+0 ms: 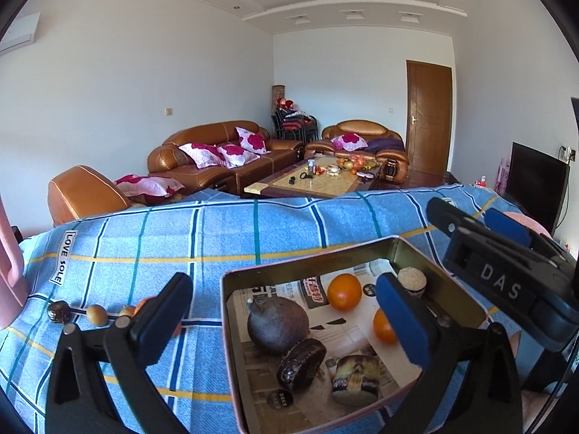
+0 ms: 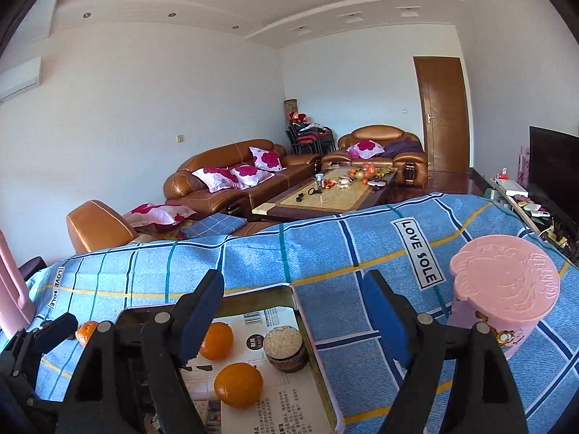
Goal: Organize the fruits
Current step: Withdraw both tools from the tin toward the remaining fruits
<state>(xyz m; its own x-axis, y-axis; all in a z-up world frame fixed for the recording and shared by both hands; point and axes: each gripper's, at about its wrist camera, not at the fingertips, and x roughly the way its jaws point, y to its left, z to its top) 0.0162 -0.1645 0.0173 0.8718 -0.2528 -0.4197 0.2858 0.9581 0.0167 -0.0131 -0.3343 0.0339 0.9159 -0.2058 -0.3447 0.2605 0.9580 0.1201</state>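
Observation:
A metal tin (image 1: 311, 256) lined with newspaper sits on the blue checked cloth (image 1: 217, 238). It holds two oranges (image 1: 344, 291), a dark avocado (image 1: 278, 323), a dark ridged fruit (image 1: 301, 363) and two small cakes (image 1: 356, 379). My left gripper (image 1: 282, 311) is open and empty above the tin's left side. My right gripper (image 2: 300, 311) is open and empty over the tin's right rim (image 2: 307, 329), above the oranges (image 2: 239, 384). It also shows at the right of the left wrist view (image 1: 506, 253). Small round fruits (image 1: 96, 314) and another orange (image 2: 86, 332) lie on the cloth left of the tin.
A pink lidded container (image 2: 503, 289) stands on the cloth to the right. A pink object (image 1: 9, 271) stands at the far left. Behind are brown sofas (image 1: 217, 152), a coffee table (image 1: 311, 181), a door (image 1: 429, 119) and a TV (image 2: 553, 166).

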